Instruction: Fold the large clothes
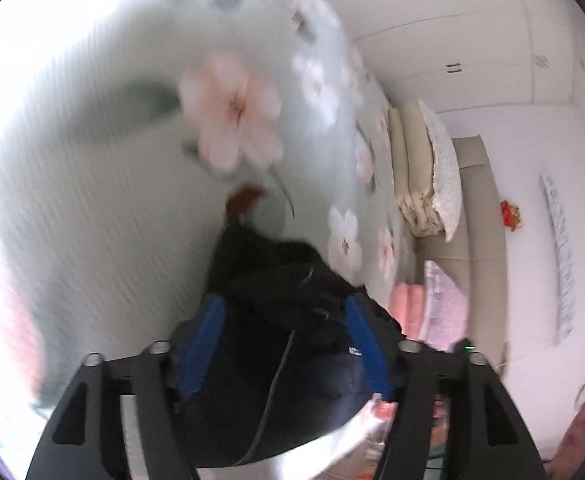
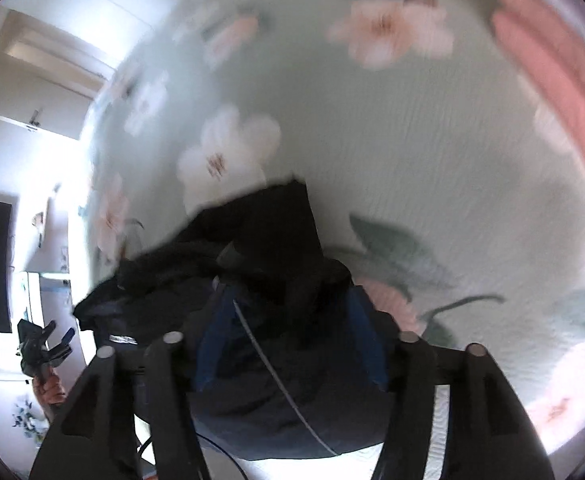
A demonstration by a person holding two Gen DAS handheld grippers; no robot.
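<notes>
A large black garment (image 1: 284,320) hangs bunched above a pale green bedspread with pink and white flowers (image 1: 132,184). My left gripper (image 1: 284,308) has its blue pads on either side of the cloth and holds a fold of it. The garment shows in the right wrist view (image 2: 260,248) too, draped over my right gripper (image 2: 288,296), whose blue pads grip it. The left gripper (image 2: 58,340) also appears small at the right wrist view's lower left. Both views are blurred by motion.
Folded cream bedding and a white pillow (image 1: 424,176) are stacked at the bed's far side. Pink folded cloth (image 1: 408,308) lies near them. A pink quilt (image 2: 552,80) borders the bed. White wardrobes (image 1: 472,32) stand behind.
</notes>
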